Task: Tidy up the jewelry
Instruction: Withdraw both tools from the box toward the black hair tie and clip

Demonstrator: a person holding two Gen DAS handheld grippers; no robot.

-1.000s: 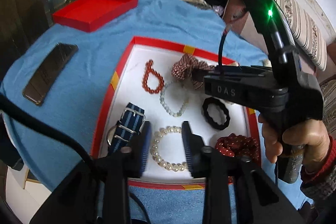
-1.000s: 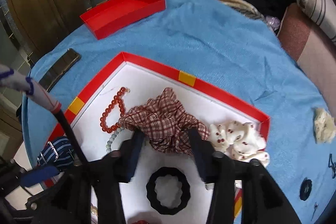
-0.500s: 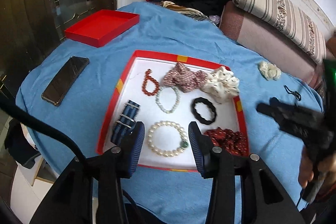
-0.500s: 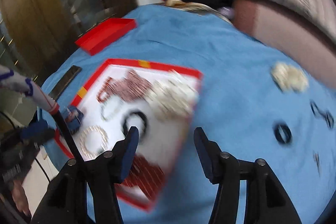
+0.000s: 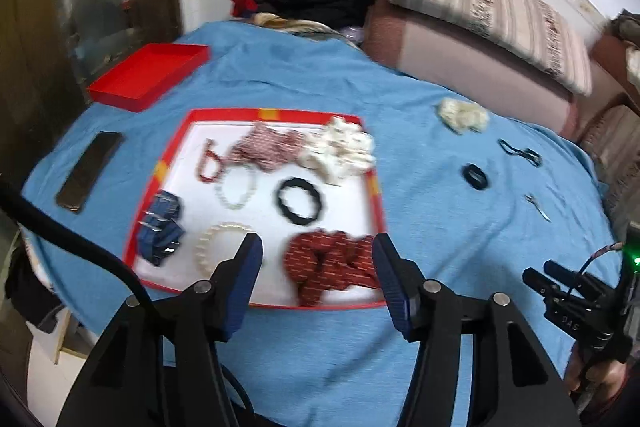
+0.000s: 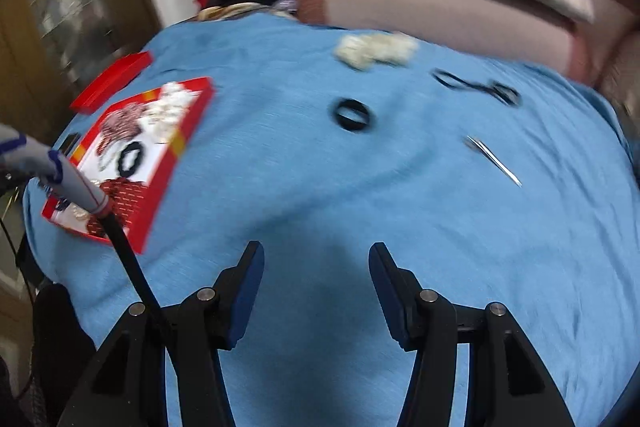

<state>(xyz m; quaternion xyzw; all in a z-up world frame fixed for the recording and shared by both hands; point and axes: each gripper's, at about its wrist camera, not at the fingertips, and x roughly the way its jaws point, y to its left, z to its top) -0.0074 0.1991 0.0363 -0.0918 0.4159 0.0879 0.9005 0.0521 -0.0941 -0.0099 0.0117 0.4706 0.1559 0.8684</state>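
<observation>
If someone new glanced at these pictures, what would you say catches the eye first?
Probably the red-rimmed tray on the blue cloth, packed with scrunchies, bead bracelets and a black hair tie. To its right a cream scrunchie, a black ring and a metal clip lie loose on the cloth. Both the left gripper and right gripper are open and empty.

**Obscured and unclear items**

Right wrist view motion-blurred throughout. Red-rimmed tray [image 6: 176, 163] partly covered by a grey cable sleeve [image 6: 72, 183]; items at its near corner unreadable. Thin metal piece [image 6: 494, 159] right of the tray: blurred, type undetermined. In the left wrist view, the pearl bracelet [image 5: 218, 239] inside the tray is partly behind a fingertip [image 5: 244, 267]. Right gripper's [image 5: 580, 307] jaws cut off by the frame edge.
</observation>
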